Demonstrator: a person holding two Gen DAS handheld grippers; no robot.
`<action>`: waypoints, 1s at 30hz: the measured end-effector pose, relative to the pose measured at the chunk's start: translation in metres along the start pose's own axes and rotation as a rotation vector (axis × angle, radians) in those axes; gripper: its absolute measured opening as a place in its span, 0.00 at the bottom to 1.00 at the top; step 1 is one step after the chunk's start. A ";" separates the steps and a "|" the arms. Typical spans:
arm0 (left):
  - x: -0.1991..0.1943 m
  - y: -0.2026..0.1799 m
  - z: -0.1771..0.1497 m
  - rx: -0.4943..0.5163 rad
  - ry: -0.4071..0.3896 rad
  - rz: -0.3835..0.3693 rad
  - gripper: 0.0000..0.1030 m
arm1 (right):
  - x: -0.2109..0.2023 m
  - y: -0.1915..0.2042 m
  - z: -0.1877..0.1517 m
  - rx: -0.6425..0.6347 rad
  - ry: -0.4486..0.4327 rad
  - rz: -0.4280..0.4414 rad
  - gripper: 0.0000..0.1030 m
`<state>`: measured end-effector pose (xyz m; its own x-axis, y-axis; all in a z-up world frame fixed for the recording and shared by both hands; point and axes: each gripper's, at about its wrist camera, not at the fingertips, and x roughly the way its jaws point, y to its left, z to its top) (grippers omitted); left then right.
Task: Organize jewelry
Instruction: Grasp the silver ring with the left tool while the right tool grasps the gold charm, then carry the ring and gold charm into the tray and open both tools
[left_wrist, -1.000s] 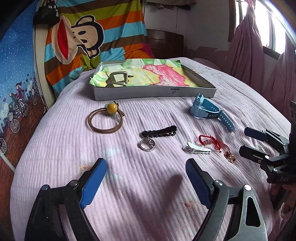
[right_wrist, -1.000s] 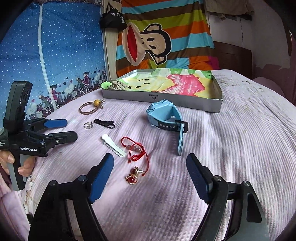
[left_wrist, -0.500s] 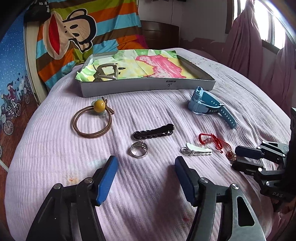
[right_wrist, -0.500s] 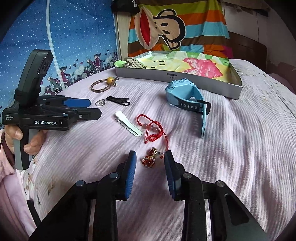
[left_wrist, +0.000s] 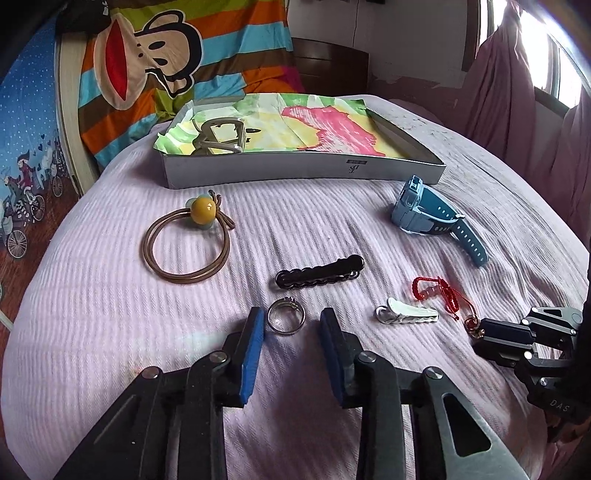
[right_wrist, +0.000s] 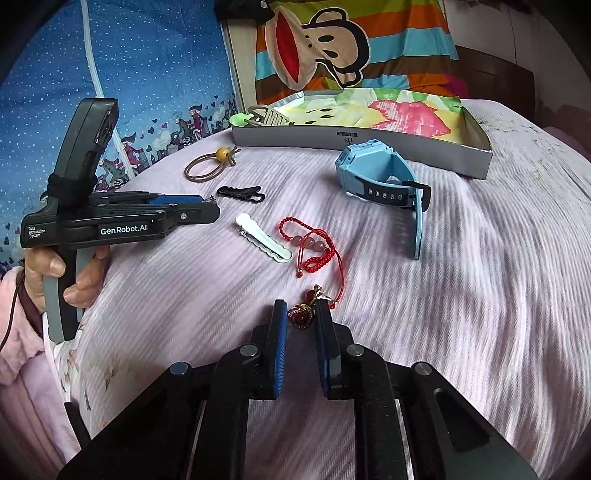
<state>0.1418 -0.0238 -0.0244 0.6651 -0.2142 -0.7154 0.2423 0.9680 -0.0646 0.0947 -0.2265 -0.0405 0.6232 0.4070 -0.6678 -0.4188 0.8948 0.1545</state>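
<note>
Both grippers (left_wrist: 291, 325) (right_wrist: 301, 315) astride jewelry

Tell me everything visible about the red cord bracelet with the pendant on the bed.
The red cord bracelet is a thin braided red string, loosely looped and tangled, lying flat on the pink ribbed bedspread. Three pale purple round beads sit along one strand. A single cord trails toward the camera to a gold-coloured pendant with a dark red stone. That pendant lies between the pads of the right claw, which is nearly closed around it; contact cannot be confirmed. A white hair clip lies just beside the loops.
</note>
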 end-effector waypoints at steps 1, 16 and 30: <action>0.000 -0.001 -0.001 0.002 -0.001 0.005 0.20 | 0.000 0.001 0.000 -0.001 -0.002 0.002 0.13; -0.013 -0.005 -0.007 0.008 -0.033 -0.020 0.19 | -0.006 0.009 0.004 -0.030 -0.074 0.017 0.13; -0.039 -0.010 0.008 0.000 -0.143 -0.070 0.19 | -0.022 0.019 0.035 -0.074 -0.205 0.013 0.13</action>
<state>0.1191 -0.0265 0.0102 0.7402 -0.2978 -0.6028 0.2920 0.9500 -0.1108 0.0960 -0.2122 0.0025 0.7357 0.4541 -0.5024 -0.4703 0.8764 0.1035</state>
